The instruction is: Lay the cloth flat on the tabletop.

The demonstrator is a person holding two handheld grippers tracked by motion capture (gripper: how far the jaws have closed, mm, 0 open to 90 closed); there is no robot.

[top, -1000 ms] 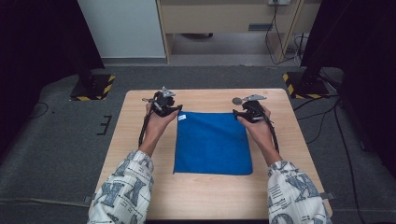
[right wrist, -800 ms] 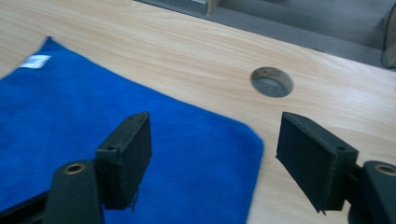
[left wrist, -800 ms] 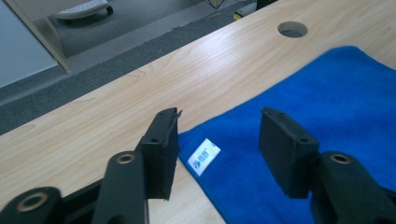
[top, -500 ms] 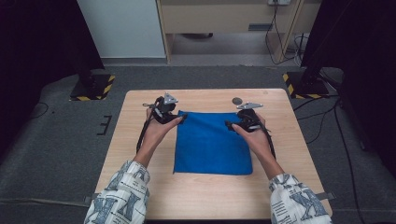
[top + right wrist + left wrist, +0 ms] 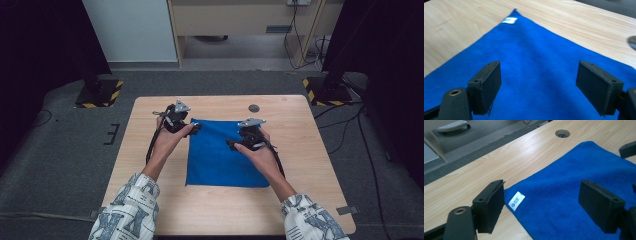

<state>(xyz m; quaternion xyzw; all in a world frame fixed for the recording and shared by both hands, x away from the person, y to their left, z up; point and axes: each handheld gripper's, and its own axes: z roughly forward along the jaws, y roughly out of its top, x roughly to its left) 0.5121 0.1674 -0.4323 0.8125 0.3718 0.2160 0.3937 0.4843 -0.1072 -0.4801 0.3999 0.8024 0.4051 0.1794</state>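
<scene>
- A blue cloth (image 5: 225,155) is lying flat in the middle of the wooden counter (image 5: 310,165), its white label (image 5: 516,200) at the far left corner.
- The left hand-held gripper (image 5: 194,129) is hovering at that labelled corner; its jaws have just been opening and are standing wide, with the corner lying between them, unpinched.
- The right hand-held gripper (image 5: 231,144) is hanging over the cloth's right part, pointing inward, jaws wide and gripping nothing.
- A round hole (image 5: 254,108) is sitting in the counter beyond the cloth.
</scene>
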